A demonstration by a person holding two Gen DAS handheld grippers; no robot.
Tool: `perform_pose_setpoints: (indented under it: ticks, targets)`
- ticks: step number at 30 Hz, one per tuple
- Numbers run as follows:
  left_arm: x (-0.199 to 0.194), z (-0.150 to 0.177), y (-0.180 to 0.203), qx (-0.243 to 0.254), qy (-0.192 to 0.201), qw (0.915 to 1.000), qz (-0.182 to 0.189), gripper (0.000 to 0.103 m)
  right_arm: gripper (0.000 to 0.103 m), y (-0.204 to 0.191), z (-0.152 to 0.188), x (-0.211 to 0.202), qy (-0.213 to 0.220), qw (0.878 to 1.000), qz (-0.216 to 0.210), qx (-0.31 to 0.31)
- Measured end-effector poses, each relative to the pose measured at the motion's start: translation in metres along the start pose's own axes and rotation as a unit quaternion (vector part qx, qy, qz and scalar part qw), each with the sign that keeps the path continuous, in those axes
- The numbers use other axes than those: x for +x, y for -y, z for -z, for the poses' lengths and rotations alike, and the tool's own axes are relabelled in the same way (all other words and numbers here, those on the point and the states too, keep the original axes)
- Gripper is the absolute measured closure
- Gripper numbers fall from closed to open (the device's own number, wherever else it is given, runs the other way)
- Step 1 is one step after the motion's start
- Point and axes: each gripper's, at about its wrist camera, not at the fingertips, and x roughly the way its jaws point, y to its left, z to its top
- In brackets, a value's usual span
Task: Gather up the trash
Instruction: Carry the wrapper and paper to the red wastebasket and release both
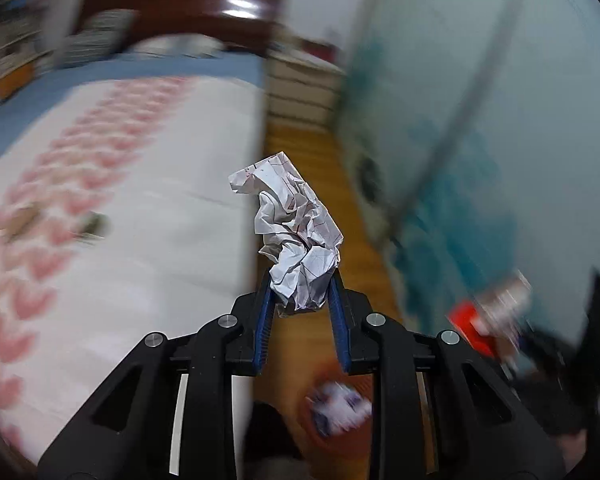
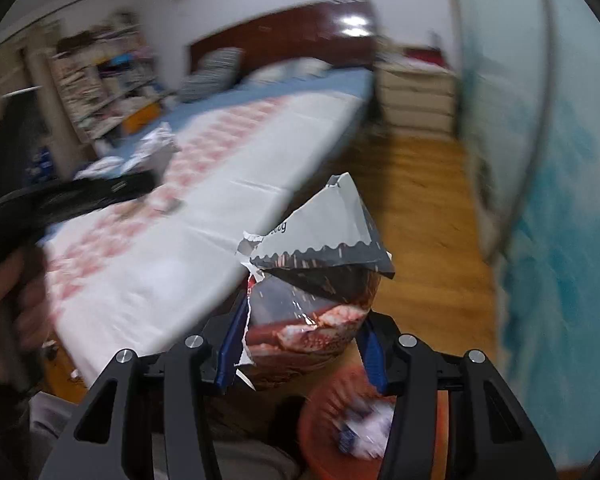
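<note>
Left-wrist view, reading left to right: a bed with a white cover printed in pink motifs (image 1: 120, 200) fills the left half, two small blurred scraps (image 1: 96, 225) lying on it, a dark wooden headboard (image 1: 188, 12) at its far end. At centre the left gripper (image 1: 301, 280) pinches a crumpled ball of white lined paper (image 1: 296, 236) between its blue-padded fingers (image 1: 265, 320) — held narrow, the paper standing up above the strip of wooden floor (image 1: 300, 148) beside the bed. Below it sits a blurred round orange bin (image 1: 340, 412) with white-and-blue litter inside; a pale teal wall (image 1: 500, 120) closes the right side.

Right-wrist view, left to right: a hand (image 2: 16, 292) grips the black handle of the other tool, the crumpled paper (image 2: 156, 148) at its far tip above the bed (image 2: 204, 216). At centre the right gripper (image 2: 300, 324) clamps a torn grey-and-red foil snack wrapper (image 2: 320, 264), fingers (image 2: 232, 344) at a middling spread — the orange bin (image 2: 332, 420) just below, wooden floor (image 2: 420, 200) and teal wall (image 2: 560, 200) to the right.
</note>
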Motion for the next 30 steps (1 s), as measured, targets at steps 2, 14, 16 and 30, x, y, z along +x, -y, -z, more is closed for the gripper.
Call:
perform_pose_setpoints:
  ticks: [2,14,16,30]
  targets:
    - [0.041,0.022,0.040,0.049,-0.097,0.9922,0.061,0.076,0.053,0.036,0.018,0.004,-0.026,0.999,0.012,0.038]
    - [0.166,0.104,0.094,0.113,-0.307,0.9382,0.114,0.076,0.052,0.131,0.128,0.072,-0.169,0.971,0.031,0.165]
    - [0.165,0.100,0.095,0.107,-0.303,0.9387,0.126,0.076,0.050,0.129,0.136,0.080,-0.177,0.968,0.033,0.174]
    - [0.116,0.063,0.034,0.012,-0.183,0.9769,0.110,0.035,0.020,0.135,0.093,0.061,-0.117,0.972,0.085,0.183]
